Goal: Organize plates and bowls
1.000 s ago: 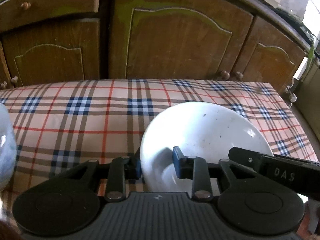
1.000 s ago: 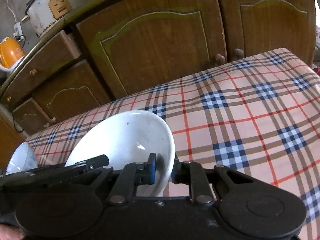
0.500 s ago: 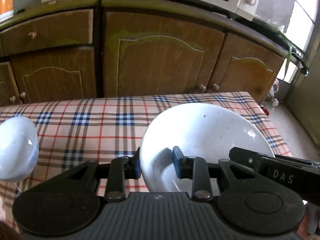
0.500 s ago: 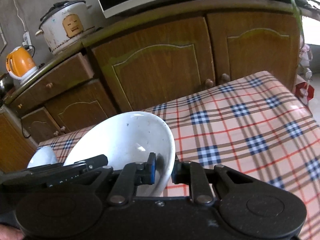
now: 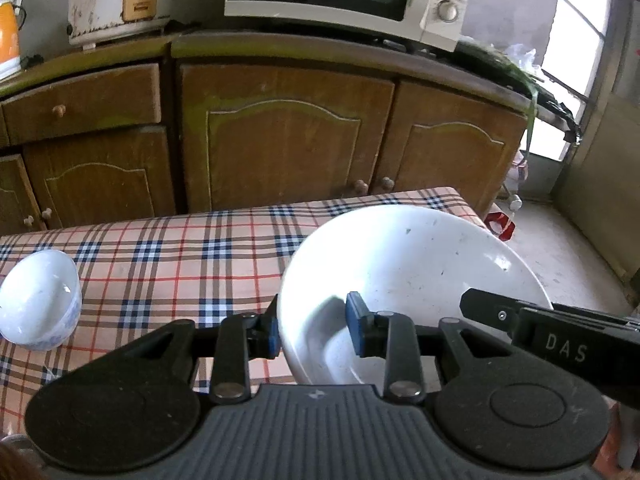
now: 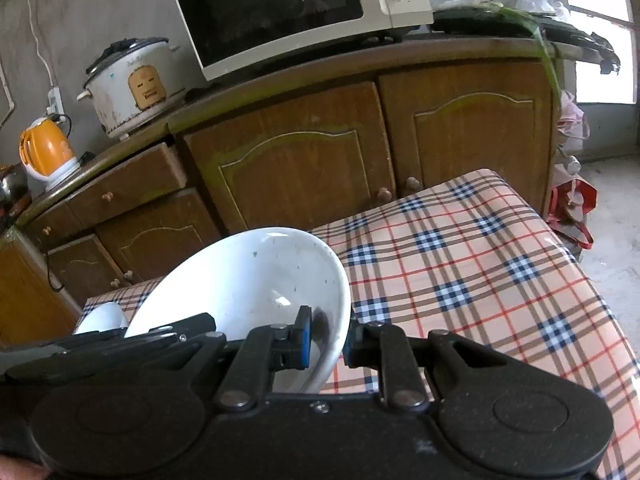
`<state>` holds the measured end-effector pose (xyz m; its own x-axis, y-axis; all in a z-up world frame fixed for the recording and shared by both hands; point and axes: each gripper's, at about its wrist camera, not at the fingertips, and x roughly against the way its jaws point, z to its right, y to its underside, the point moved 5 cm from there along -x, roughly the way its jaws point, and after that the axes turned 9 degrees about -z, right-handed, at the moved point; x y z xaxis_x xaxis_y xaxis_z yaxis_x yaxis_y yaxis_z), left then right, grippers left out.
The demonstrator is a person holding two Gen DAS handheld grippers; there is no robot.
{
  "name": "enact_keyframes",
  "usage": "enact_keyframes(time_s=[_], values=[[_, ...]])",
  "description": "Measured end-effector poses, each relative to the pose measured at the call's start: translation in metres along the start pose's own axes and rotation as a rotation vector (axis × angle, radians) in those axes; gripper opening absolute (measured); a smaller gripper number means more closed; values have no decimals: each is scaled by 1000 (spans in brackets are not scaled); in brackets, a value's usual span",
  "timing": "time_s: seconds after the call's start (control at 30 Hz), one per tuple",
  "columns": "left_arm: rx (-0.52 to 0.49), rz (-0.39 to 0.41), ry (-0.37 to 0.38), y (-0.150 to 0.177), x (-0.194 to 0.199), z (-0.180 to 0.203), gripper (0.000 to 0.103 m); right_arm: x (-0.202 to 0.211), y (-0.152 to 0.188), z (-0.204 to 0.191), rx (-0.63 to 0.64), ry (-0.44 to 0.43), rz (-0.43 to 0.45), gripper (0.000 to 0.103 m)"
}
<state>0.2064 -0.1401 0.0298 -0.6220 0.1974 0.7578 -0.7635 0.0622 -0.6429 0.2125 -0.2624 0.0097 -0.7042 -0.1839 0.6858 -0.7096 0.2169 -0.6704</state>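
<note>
Both jaws pinch the white plate's [image 5: 416,264] opposite rims; only the right view shows the orange kettle [image 6: 46,152].

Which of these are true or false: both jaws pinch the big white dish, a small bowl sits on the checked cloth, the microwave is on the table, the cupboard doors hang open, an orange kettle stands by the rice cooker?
1. Both the left gripper and the right gripper pinch the rim of the big white dish. True.
2. A small bowl sits on the checked cloth. True.
3. The microwave is on the table. False: it stands on the counter above the cupboards.
4. The cupboard doors hang open. False: they are closed.
5. An orange kettle stands by the rice cooker. True.
</note>
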Motion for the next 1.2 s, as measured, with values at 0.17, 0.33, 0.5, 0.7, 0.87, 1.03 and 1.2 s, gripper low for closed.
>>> enact_keyframes(time_s=[0.17, 0.33, 0.5, 0.7, 0.87, 1.03, 1.2], values=[[-14, 14, 2, 4, 13, 11, 32, 21, 4, 5, -11, 6, 20, 20], [-24, 23, 12, 9, 23, 21, 32, 39, 8, 10, -18, 16, 35, 20], [-42, 32, 15, 13, 33, 31, 33, 56, 11, 14, -24, 25, 52, 20], [-52, 38, 22, 18, 42, 41, 32, 73, 16, 16, -16, 37, 74, 20], [-54, 46, 39, 22, 49, 47, 32, 82, 19, 21, -29, 37, 77, 20], [-63, 50, 29, 25, 53, 53, 32, 89, 25, 25, -38, 37, 80, 20], [-74, 51, 28, 30, 56, 57, 32, 97, 29, 28, -45, 39, 93, 20]])
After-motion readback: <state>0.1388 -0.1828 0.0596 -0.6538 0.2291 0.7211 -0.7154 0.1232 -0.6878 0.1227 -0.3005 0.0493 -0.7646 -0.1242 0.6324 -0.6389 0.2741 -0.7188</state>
